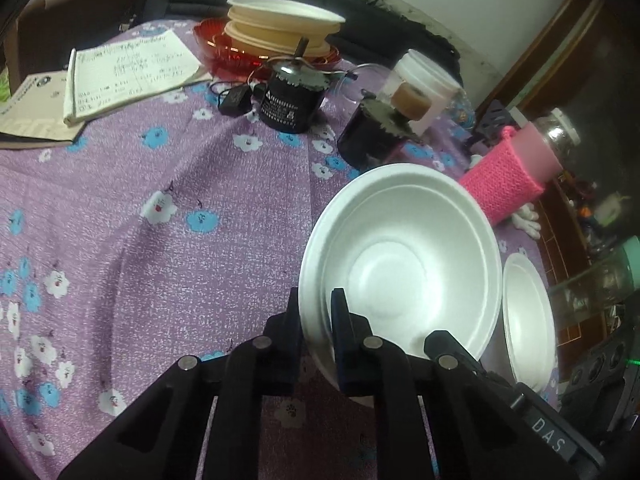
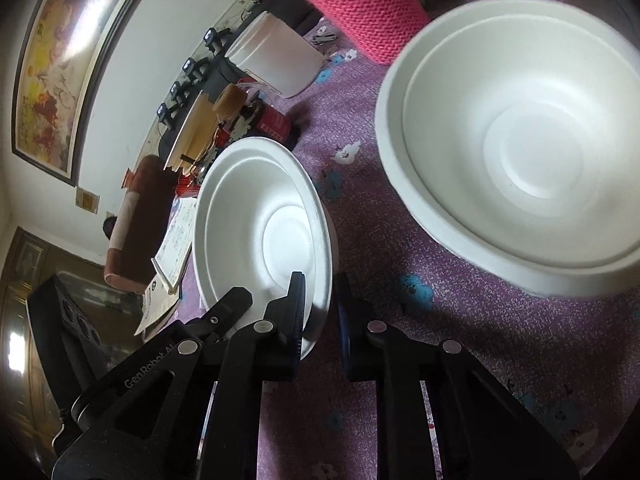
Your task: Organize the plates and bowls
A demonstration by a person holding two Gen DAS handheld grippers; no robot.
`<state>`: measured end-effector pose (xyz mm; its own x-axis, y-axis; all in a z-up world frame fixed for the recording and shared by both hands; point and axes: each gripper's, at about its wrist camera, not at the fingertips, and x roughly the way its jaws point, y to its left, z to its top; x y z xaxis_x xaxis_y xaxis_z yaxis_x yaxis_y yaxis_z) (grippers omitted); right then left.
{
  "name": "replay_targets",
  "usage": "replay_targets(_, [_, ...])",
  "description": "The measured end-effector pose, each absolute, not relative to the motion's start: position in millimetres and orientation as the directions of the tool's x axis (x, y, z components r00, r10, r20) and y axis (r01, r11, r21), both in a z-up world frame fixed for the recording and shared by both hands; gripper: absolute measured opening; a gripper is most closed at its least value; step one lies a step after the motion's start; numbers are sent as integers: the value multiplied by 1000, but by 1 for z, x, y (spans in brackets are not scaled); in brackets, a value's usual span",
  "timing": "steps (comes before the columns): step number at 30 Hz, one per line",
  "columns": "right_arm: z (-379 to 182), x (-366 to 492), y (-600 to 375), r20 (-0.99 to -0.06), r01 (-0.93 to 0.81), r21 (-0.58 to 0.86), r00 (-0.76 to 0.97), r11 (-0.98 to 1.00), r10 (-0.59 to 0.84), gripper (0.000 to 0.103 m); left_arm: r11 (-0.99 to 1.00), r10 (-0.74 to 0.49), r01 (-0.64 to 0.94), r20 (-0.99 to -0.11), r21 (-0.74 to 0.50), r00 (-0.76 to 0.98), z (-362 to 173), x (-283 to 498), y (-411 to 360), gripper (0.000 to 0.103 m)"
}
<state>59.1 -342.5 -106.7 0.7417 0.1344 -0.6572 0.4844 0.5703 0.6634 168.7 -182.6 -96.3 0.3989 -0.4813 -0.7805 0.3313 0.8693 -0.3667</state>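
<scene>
My left gripper [image 1: 316, 312] is shut on the near rim of a white foam bowl [image 1: 404, 256] and holds it tilted over the purple flowered cloth [image 1: 180, 208]. A second white bowl [image 1: 528, 312] shows to its right. In the right wrist view my right gripper [image 2: 320, 300] is shut on the rim of a white bowl [image 2: 260, 216]. The other white bowl [image 2: 520, 140] is at the upper right of that view. A stack of cream plates [image 1: 280, 24] rests on a red bowl [image 1: 224, 48] at the back.
Two black motors [image 1: 288, 100] with wires, a white jar [image 1: 424, 80], a bottle in a pink knitted sleeve [image 1: 508, 176] and a notebook with papers [image 1: 120, 72] lie on the cloth. Glass jars [image 1: 600, 276] stand at the right edge.
</scene>
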Motion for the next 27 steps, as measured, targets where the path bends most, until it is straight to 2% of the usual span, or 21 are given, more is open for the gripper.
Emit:
replay_targets(14, [-87, 34, -329, -614, 427, 698, 770, 575, 173, 14, 873, -477, 343, -754, -347, 452, -71, 132, -157, 12])
replay_targets(27, [-50, -2, -231, -568, 260, 690, 773, 675, 283, 14, 917, -398, 276, -697, -288, 596, -29, 60, -52, 12])
